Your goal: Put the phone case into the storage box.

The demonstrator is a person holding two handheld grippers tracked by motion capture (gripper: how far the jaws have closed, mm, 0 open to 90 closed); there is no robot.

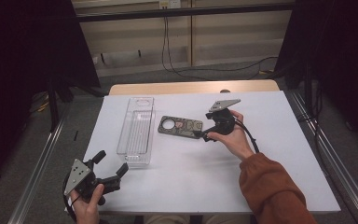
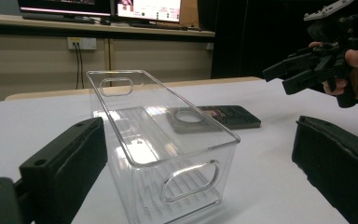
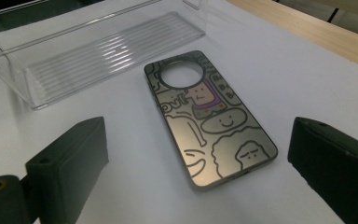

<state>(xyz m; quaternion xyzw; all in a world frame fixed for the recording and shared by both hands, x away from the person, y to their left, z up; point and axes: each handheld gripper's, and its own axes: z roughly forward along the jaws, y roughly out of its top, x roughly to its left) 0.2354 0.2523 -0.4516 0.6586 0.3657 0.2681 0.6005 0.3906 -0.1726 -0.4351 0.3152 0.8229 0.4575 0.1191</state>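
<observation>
while the white table (image 1: 261,177) spreads widest in the high view, with a strip of bare wood at its far edge, the next largest thing on it is a clear plastic bin (image 1: 136,130), long and narrow, lying lengthwise away from the person at the left of centre. its floor is ribbed, its walls are see-through, and each short end has an oval handle cutout; the left gripper view shows its near end wall close up (image 2: 186,182).

just right of the bin, apart from it, lies the phone case (image 1: 180,127), flat on the table. it is a dark, glossy, rounded rectangle with a large round camera hole near one end, and it is covered in outlined cartoon doodles: faces, blobs, some lettering and one purple-and-pink patch beside the hole, seen plainly in the right gripper view (image 3: 209,119).

the right gripper (image 1: 209,133) sits at the case's right end, its jaws spread wide with the case's near end lying between them, not touching either pad. the left gripper (image 1: 109,163) rests at the near left of the table, jaws parted and holding nothing, pointing at the bin's near end.
</observation>
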